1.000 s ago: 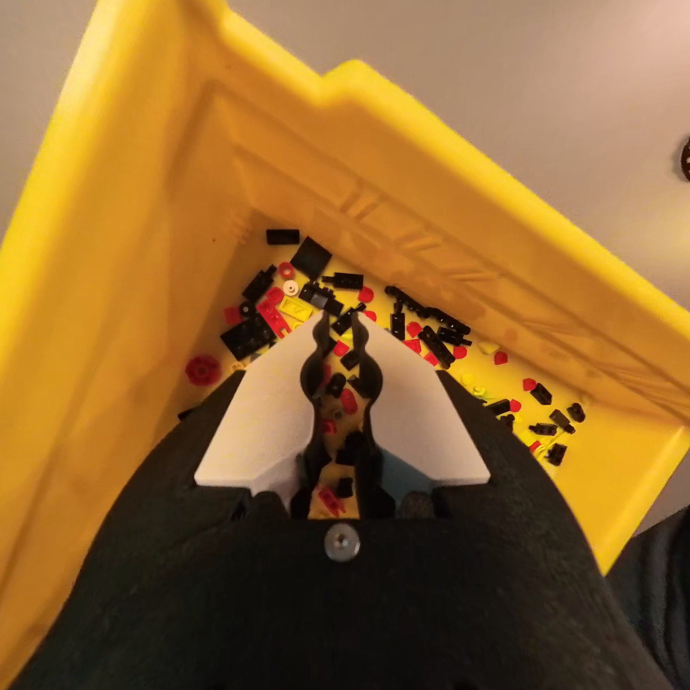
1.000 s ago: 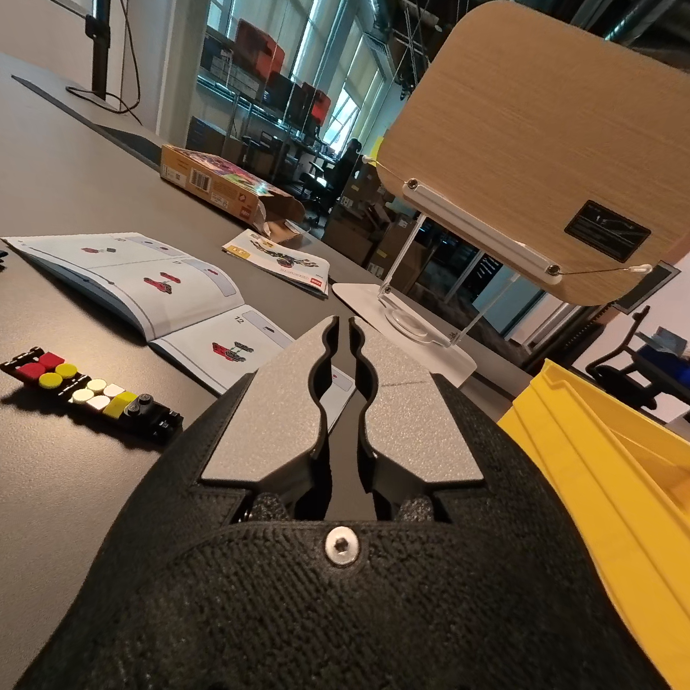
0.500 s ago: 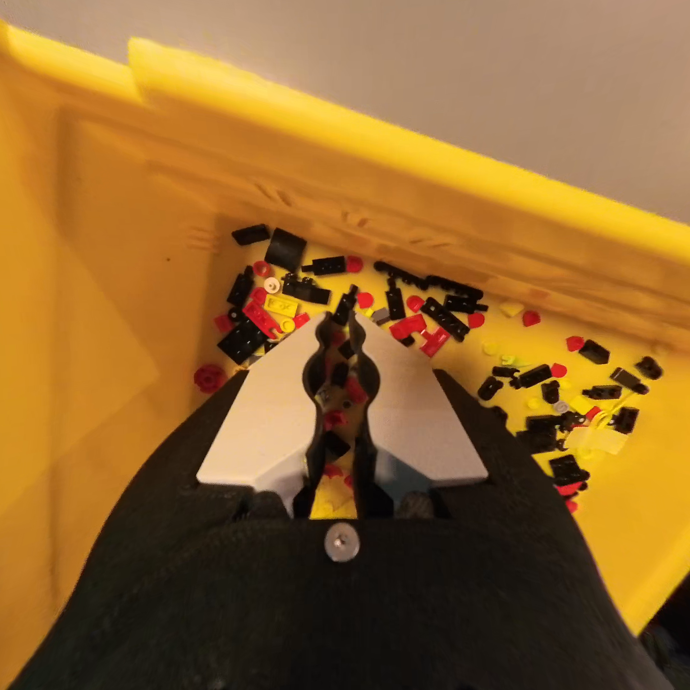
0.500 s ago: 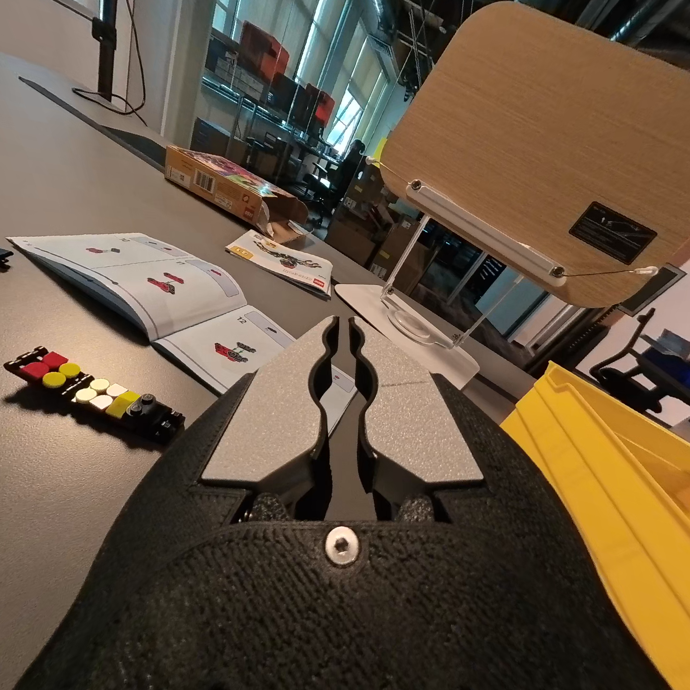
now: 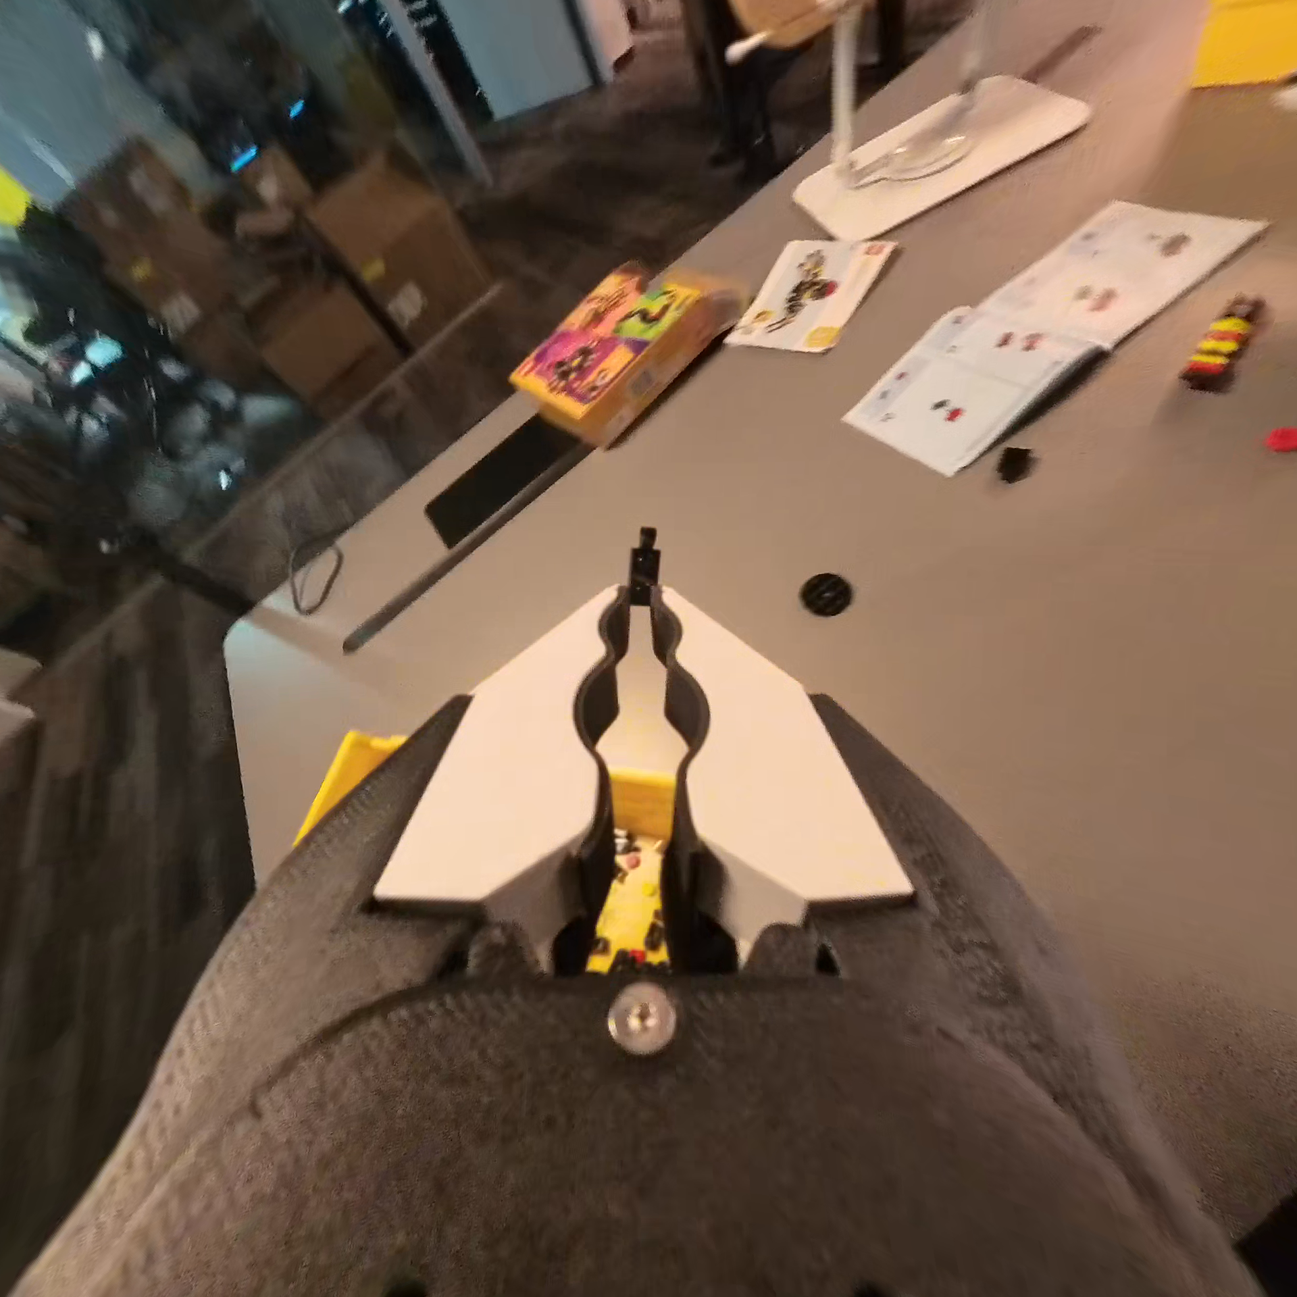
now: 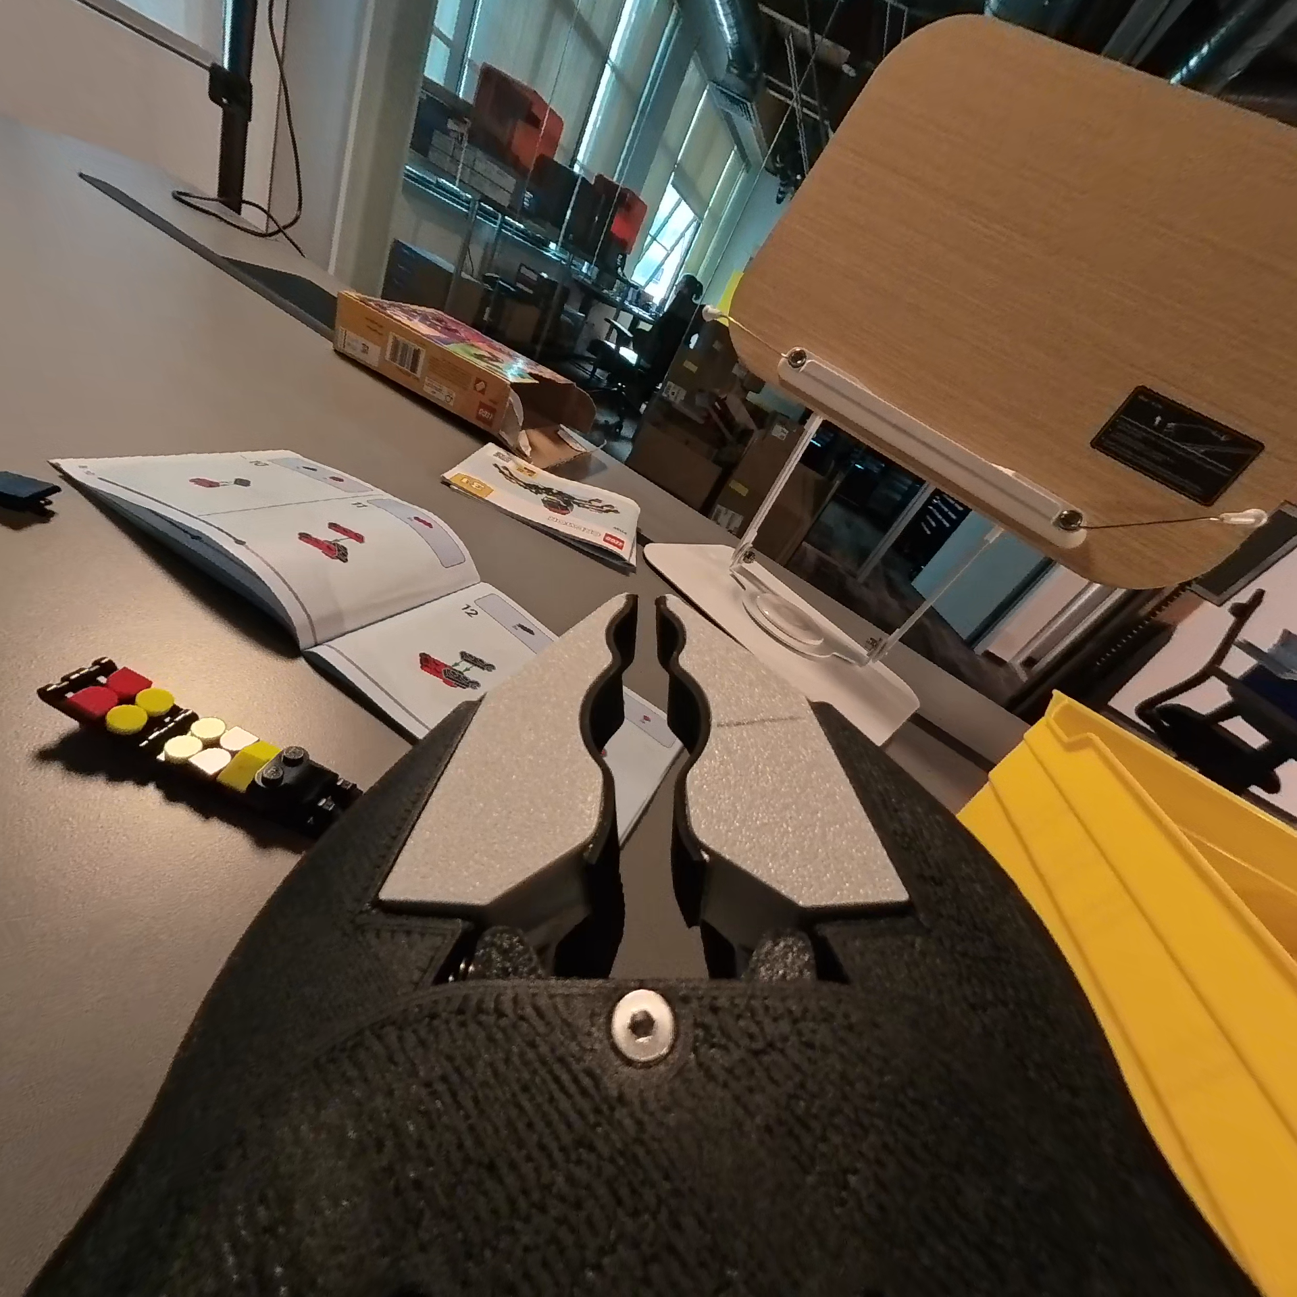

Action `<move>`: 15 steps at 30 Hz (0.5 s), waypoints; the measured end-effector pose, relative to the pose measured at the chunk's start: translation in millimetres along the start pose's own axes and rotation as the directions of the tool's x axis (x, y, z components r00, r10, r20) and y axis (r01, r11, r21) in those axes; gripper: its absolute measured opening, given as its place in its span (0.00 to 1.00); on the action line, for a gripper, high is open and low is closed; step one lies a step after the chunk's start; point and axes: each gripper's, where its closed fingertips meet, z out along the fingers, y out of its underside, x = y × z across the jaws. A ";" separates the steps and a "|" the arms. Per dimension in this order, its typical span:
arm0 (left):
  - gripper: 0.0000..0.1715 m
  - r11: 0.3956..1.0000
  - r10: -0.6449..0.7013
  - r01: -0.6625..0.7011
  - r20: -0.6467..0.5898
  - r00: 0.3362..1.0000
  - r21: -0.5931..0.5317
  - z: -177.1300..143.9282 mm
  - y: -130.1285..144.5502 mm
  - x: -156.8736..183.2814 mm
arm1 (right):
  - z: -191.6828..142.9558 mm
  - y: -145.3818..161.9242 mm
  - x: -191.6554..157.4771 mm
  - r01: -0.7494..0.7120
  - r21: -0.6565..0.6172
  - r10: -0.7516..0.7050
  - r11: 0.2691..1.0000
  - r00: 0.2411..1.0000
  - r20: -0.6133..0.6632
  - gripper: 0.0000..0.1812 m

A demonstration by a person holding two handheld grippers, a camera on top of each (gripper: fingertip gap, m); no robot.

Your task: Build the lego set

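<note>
Lego piece (image 5: 644, 561), small and black, pinched at the very tips of the left gripper (image 5: 639, 596), poking out past them above the grey tabletop (image 5: 912, 702). Lifted clear of the yellow bin (image 5: 351, 765), glimpsed below the gripper with loose red and black bits inside. Right gripper (image 6: 647, 603) slightly apart at the tips, holding nothing, low over the tabletop beside the bin's outer wall (image 6: 1158, 877). Half-built strip (image 6: 196, 744) lying left of that gripper: black base topped with red, yellow and white tiles. Open instruction booklet (image 6: 295, 547) just behind the strip, reaching under the right gripper. Second, closed booklet (image 6: 554, 512) farther back, next to the torn-open cardboard box (image 6: 449, 372) near the tabletop's far edge. White-based stand with a wooden board (image 6: 1018, 245) right of the booklets. Separate small black piece (image 5: 1016, 463) and a red one (image 5: 1281, 439) lying loose near the open booklet's corner; left view blurred.
</note>
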 end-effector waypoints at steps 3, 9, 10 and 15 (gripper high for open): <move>0.03 0.996 0.084 -0.082 -0.069 0.994 0.025 0.6 -16.7 42.5 | 0.1 -0.4 -0.9 0.000 0.003 0.000 1.000 1.000 0.006 0.02; 0.03 0.995 0.103 -0.102 -0.137 0.985 0.011 6.5 -21.7 68.5 | 0.4 -0.8 -2.5 0.000 0.005 0.000 1.000 1.000 0.018 0.02; 0.03 0.995 0.096 -0.095 -0.141 0.985 0.008 6.9 -20.9 68.3 | 0.4 -0.9 -2.6 -0.001 0.006 0.001 1.000 1.000 0.019 0.02; 0.03 0.994 -0.050 0.040 -0.099 0.994 -0.103 0.2 4.3 39.3 | 1.1 -0.9 -3.3 -0.001 0.006 0.001 1.000 1.000 0.026 0.02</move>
